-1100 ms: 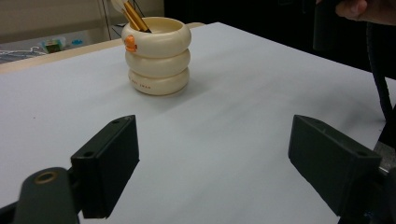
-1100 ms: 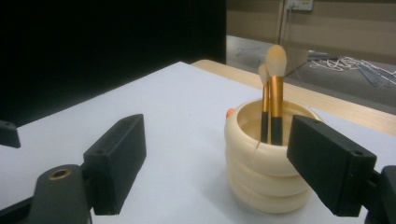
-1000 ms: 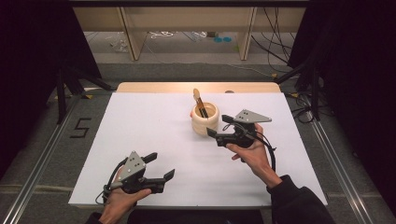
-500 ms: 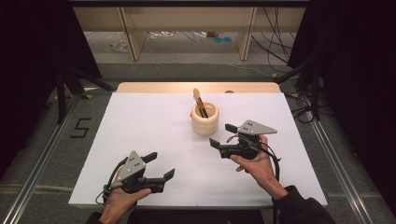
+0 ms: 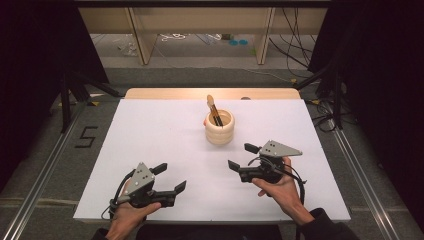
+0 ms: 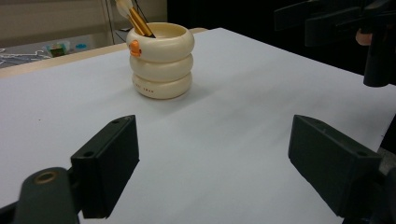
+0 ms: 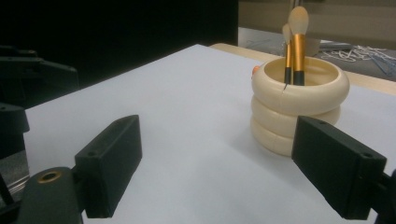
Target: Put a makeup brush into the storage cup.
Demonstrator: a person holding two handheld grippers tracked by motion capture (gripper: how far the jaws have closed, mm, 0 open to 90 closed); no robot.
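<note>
**High view: both grippers spread over the white tabletop, cup standing beyond them**

High view: a cream cup [image 5: 219, 127] shaped like three stacked rings is seen standing upright on the white tabletop [image 5: 150, 130], right of centre and toward the far edge. Two brushes [image 5: 214, 111] with gold and black handles are held in it, leaning toward the far left, their pale tips above the rim. A small orange mark is seen on the cup's upper ring in the left gripper view.

The left gripper [image 5: 169, 177] is held in a hand [image 5: 131, 214] at the near left, low over the tabletop, its jaws spread wide with nothing between them. The right gripper [image 5: 242, 156] is held in the other hand [image 5: 280, 187] at the near right, nearer the cup but apart from it; its jaws are likewise spread and empty, pointing left. A grey three-cornered plate is carried on top of each.

In the right gripper view the cup is seen just past the right jaw, with bare tabletop between the jaws. A wooden strip [image 5: 210, 93] is seen along the far edge of the tabletop.
</note>
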